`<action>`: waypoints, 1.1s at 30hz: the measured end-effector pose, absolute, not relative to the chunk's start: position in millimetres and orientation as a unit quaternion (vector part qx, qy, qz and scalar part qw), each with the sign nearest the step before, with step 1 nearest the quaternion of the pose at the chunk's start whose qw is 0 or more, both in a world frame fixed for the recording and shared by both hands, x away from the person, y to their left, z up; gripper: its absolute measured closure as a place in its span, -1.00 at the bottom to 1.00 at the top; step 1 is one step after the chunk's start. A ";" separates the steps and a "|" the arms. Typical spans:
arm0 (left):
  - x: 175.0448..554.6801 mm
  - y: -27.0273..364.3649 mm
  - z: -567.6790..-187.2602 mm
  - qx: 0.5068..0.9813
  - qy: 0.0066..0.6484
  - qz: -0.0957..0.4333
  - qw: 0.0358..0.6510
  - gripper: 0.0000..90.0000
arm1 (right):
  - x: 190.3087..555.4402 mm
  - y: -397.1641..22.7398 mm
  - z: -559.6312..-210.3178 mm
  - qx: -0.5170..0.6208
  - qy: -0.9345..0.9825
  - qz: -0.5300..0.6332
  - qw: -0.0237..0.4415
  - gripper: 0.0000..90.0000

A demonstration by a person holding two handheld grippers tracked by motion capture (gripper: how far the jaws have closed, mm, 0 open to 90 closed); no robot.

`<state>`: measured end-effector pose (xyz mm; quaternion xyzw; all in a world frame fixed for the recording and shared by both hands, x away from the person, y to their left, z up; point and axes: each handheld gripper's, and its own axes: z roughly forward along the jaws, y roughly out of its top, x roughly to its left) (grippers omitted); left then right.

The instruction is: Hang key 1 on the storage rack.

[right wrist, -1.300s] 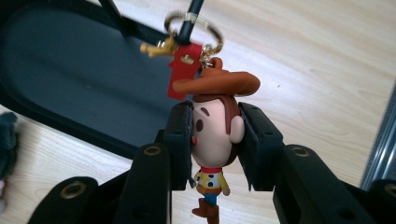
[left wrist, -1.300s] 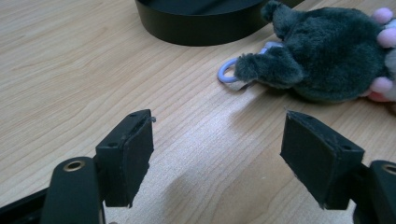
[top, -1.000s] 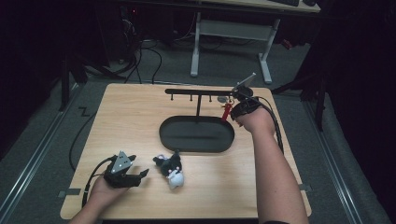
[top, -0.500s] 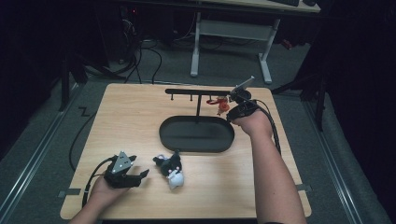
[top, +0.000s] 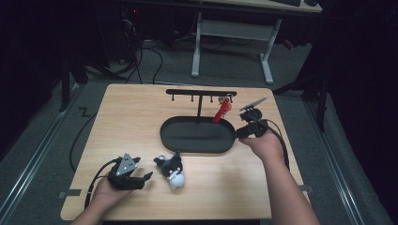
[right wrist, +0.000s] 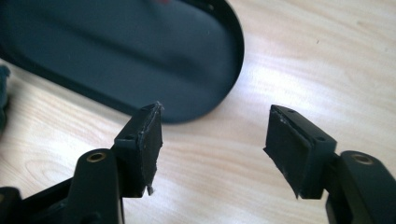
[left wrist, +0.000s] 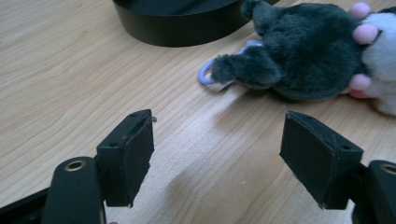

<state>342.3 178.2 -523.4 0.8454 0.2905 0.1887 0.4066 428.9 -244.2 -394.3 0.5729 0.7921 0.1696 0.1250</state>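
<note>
A red charm [top: 221,110] hangs from a hook near the right end of the black rack [top: 202,93], above the far side of the black oval tray [top: 197,137]. My right gripper [top: 238,133] is beside the tray's right end; its jaws have just been opening and stand open with nothing between them over bare wood [right wrist: 212,135]. A dark grey and white plush toy [top: 172,170] lies on the table in front of the tray. My left gripper [top: 144,177] rests open just left of the plush [left wrist: 299,56], with its jaws [left wrist: 217,154] apart from it. A lilac ring [left wrist: 208,74] lies at the plush's near end.
The tray's rim [right wrist: 224,88] lies just ahead of the right gripper, and its wall [left wrist: 177,28] is beyond the left one. Cables trail from both grippers. Bare wooden table [top: 131,122] spreads left of the tray. A white desk frame [top: 230,33] stands on the floor beyond.
My right gripper has let go of the red charm, which stays hanging on the rack, and has moved back and down to the tray's right end. The left gripper has kept still.
</note>
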 end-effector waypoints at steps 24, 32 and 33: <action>332.2 158.0 -516.3 0.834 0.333 0.198 0.393 1.00 | 291.9 -280.2 -503.2 0.536 0.746 0.338 0.207 -0.08; 334.1 118.7 -525.3 0.847 0.336 0.183 0.369 1.00 | 292.5 -279.4 -507.2 0.527 0.749 0.363 0.175 -0.08; 333.5 111.2 -525.0 0.851 0.330 0.180 0.366 1.00 | 292.2 -279.4 -506.6 0.526 0.748 0.365 0.174 -0.08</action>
